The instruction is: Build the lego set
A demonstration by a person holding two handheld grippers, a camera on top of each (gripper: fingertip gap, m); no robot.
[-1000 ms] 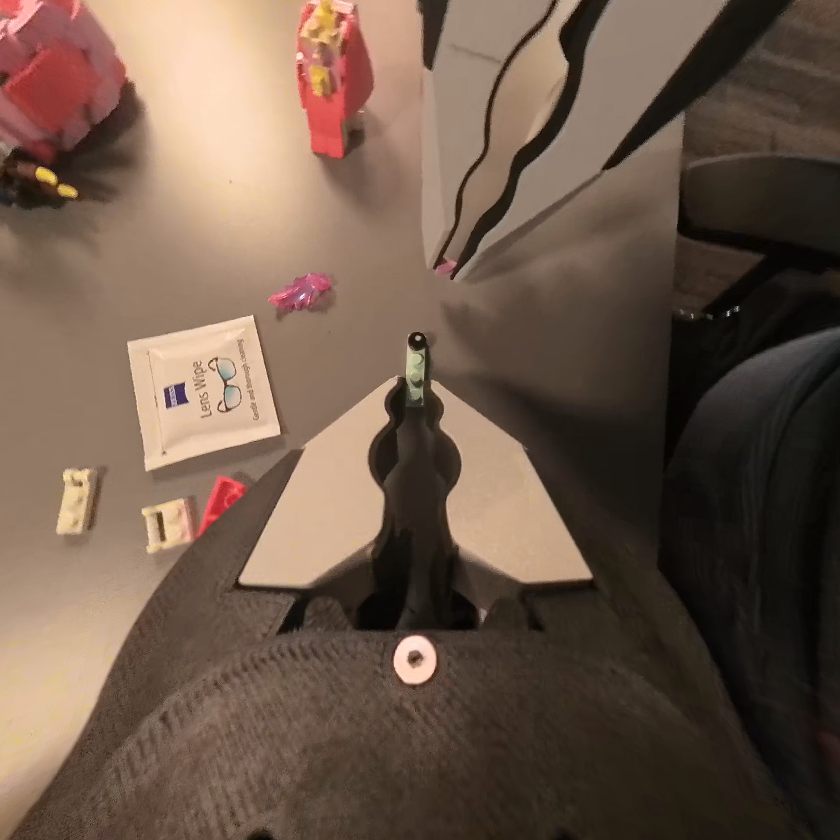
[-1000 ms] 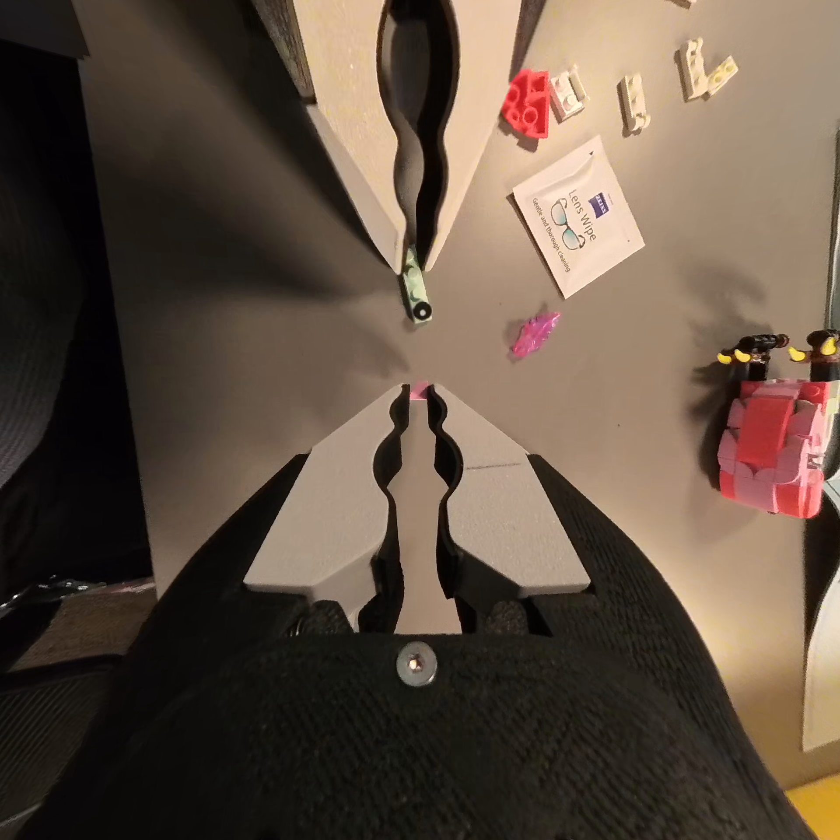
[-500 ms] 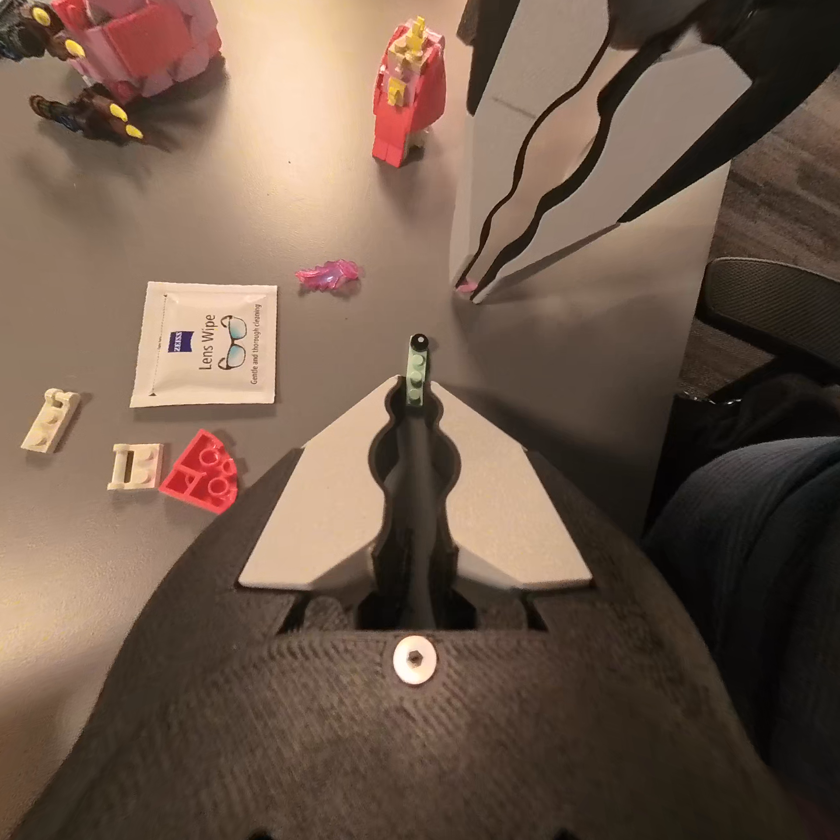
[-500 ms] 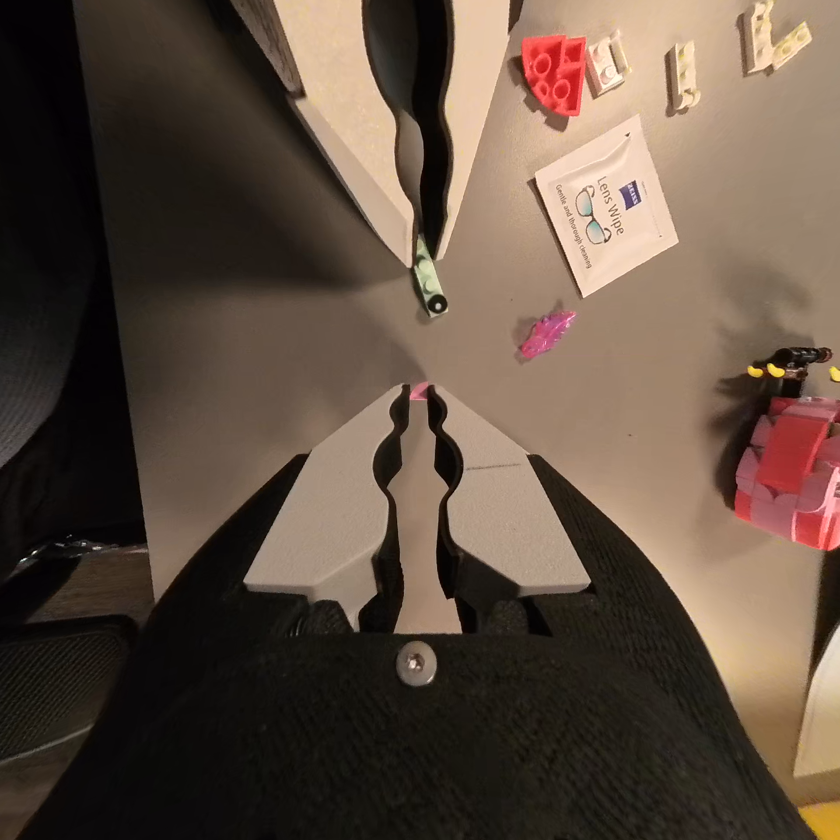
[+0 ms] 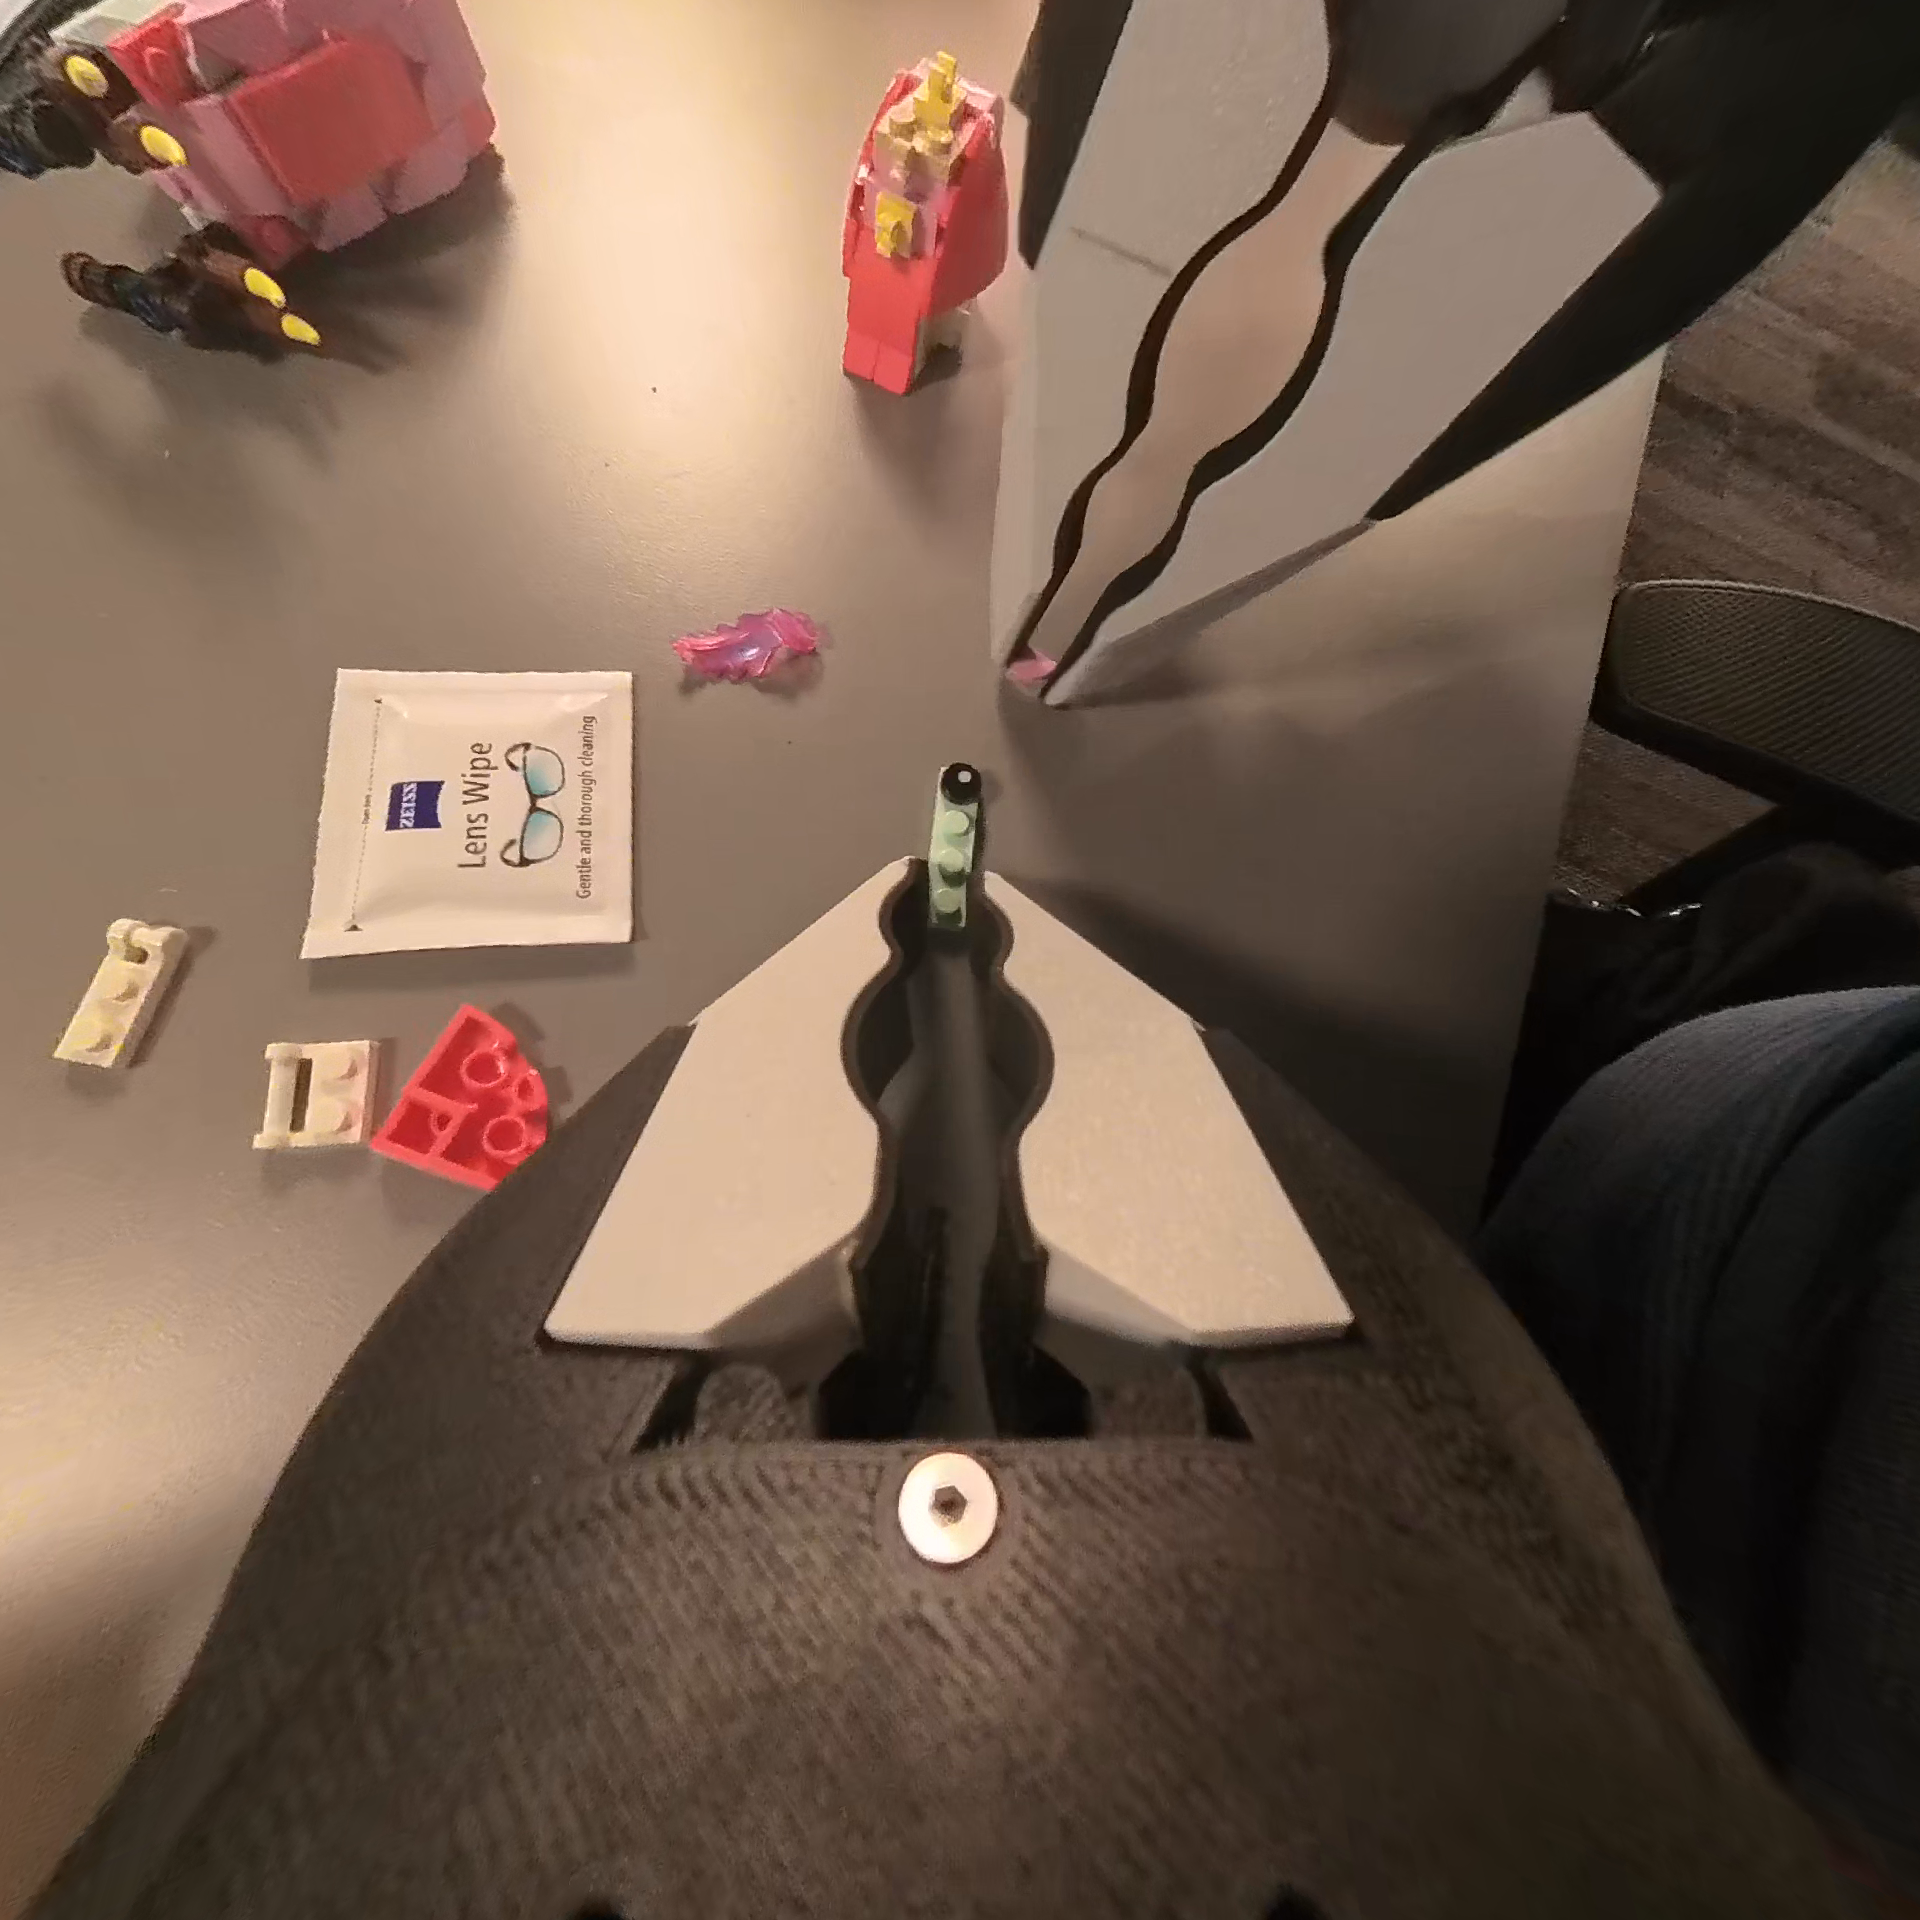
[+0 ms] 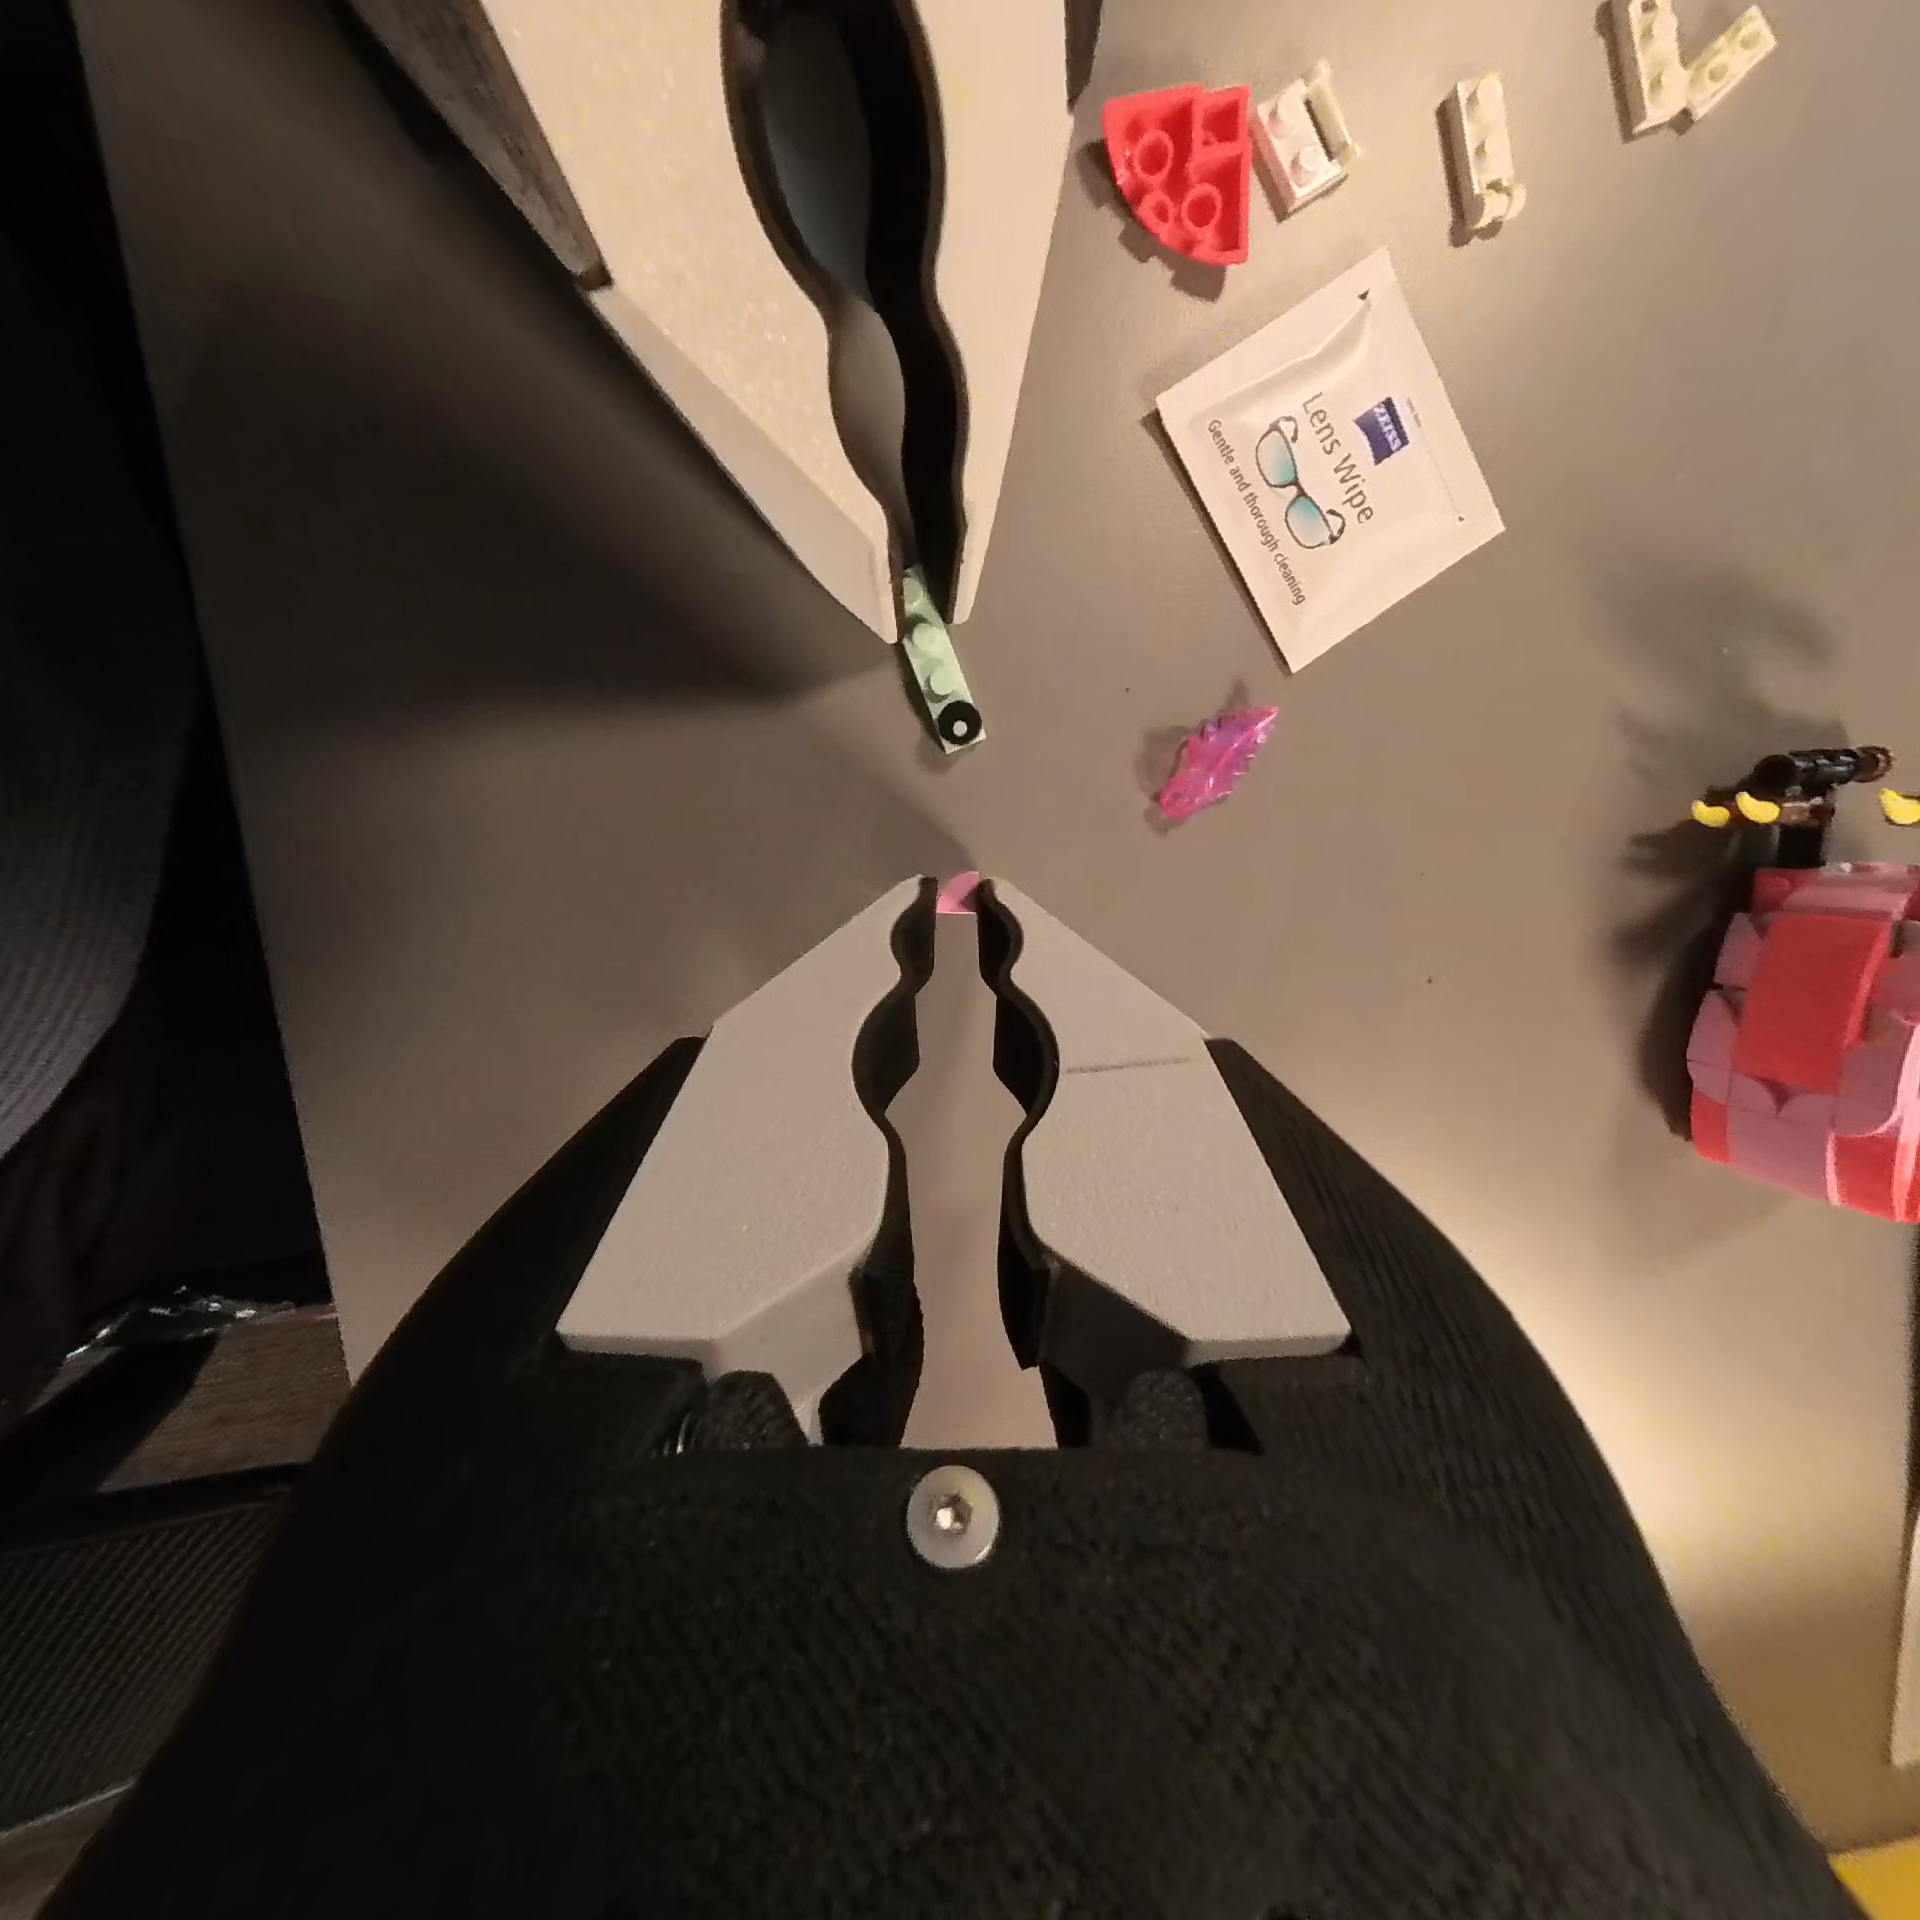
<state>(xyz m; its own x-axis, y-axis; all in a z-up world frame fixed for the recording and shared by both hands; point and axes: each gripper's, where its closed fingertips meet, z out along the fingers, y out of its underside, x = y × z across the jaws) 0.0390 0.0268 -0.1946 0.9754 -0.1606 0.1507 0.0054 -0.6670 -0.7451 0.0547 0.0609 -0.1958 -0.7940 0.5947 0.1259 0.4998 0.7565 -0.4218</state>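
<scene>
Grey table (image 5: 520,540) bears loose bricks and a white sachet (image 5: 473,816).

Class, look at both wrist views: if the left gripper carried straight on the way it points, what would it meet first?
Probably the right gripper, which holds a small pink piece just ahead and slightly right of the green plate in the left gripper. Depth is unclear, so it might pass beside it.

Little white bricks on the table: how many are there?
4. In the right wrist view: one white brick beside the red quarter-round brick, one farther right, and two touching at the top edge. More may lie outside the view.
</scene>
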